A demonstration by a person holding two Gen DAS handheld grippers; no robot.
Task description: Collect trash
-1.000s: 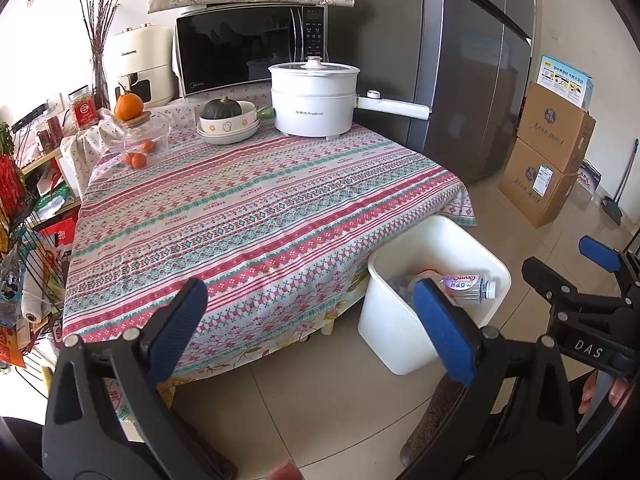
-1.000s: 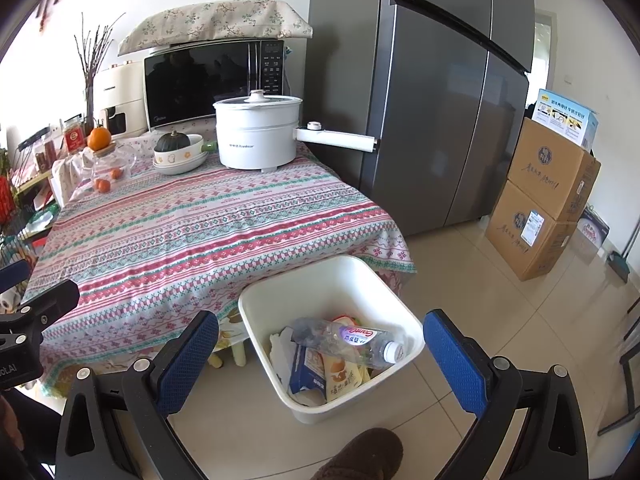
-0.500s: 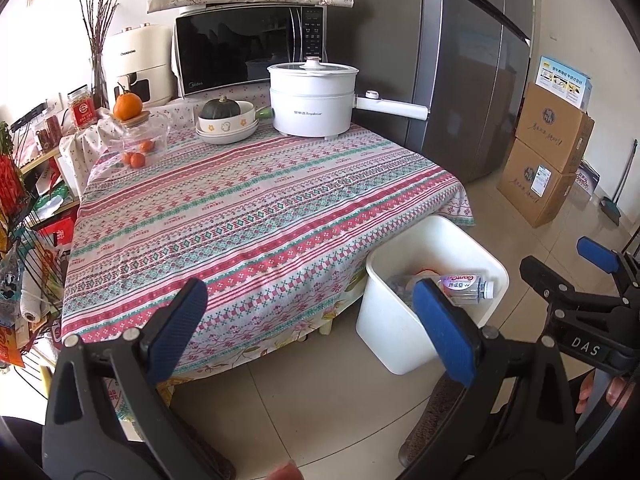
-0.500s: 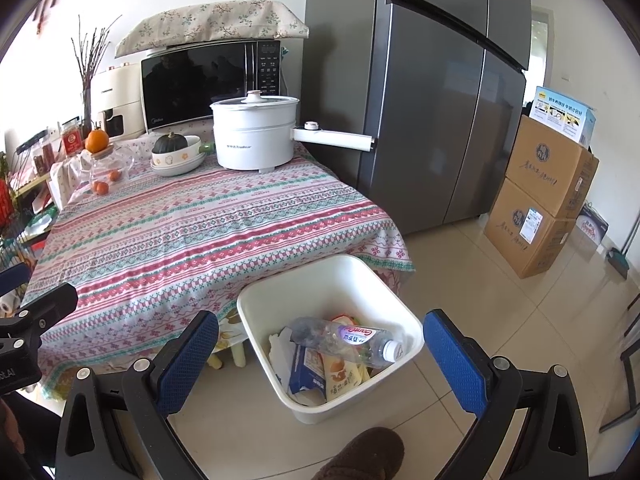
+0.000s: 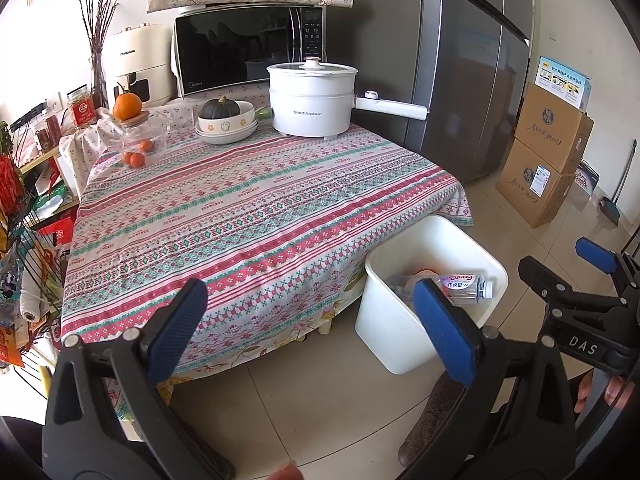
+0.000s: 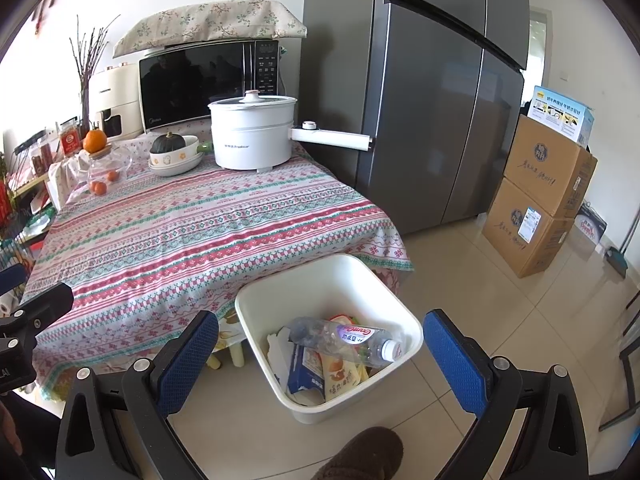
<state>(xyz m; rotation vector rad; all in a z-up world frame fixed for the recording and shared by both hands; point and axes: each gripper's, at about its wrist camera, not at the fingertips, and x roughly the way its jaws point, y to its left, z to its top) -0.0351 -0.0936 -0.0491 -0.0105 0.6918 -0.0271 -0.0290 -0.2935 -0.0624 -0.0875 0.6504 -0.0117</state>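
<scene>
Both grippers hang over the floor, empty. Left gripper (image 5: 310, 312): jaws spread wide, nothing between the blue pads (image 5: 178, 324). Right gripper (image 6: 320, 356): same, spread wide, nothing pinched. In the left view the right gripper (image 5: 576, 264) sits off at the right edge, apart from the left one.

A brown slipper (image 6: 366, 456) is on the tiles just in front of the bin.

Bin (image 6: 404, 320): white, square, upright on the floor, touching or just beside the near right corner of the table, under the hanging cloth edge. Trash is inside: a clear bottle (image 6: 344, 338) with pink label and white cap lying on its side on top, cap toward the right wall. Under it a blue-and-white carton (image 6: 306, 372), a yellow wrapper (image 6: 340, 380), and white paper (image 6: 280, 354) against the left wall.

Table (image 5: 248, 216): striped patterned cloth, middle and near edge bare. Everything stands along the far edge: white electric pot (image 5: 312, 100) with lid, handle sticking out past the right edge; left of it a bowl (image 5: 226, 126) holding a dark squash; further left a glass jar (image 5: 142, 140) of small oranges with one orange on its lid, at the far left corner.

Behind the table: microwave (image 5: 244, 52) with a floral cushion on top, cream appliance (image 5: 138, 64) to its left. Grey fridge (image 6: 432, 92) right of the table. Two stacked cardboard boxes (image 6: 544, 196) against the far right wall.
</scene>
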